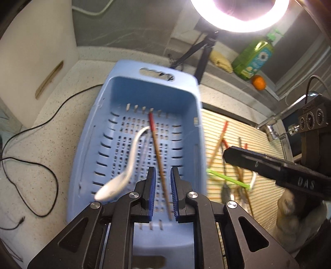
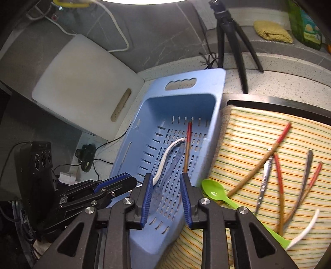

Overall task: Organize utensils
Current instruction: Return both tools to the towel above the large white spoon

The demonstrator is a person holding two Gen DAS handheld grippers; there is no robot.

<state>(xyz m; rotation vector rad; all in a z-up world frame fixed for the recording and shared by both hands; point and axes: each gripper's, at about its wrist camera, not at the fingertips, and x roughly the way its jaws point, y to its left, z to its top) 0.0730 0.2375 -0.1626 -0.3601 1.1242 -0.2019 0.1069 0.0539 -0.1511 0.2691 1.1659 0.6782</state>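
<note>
Setting: kitchen surface, speckled pale stone, under a ring light; white cutting board leans at the back wall.
Blue basket: slotted, holding a white spoon and one red-tipped chopstick.
Striped cloth: just beside the basket, carrying the unsorted utensils.
Left gripper: fingers parted, empty, over the basket, the chopstick lying between them below.
Right gripper: fingers parted, empty, over the basket's near edge.
Key relation: green spoon lies just right of the right fingers, nearest that hand.
Green spoon axis: bowl toward the basket, handle running away down-right.
Other chopsticks: farther right, fanned diagonally, red tips away.
</note>
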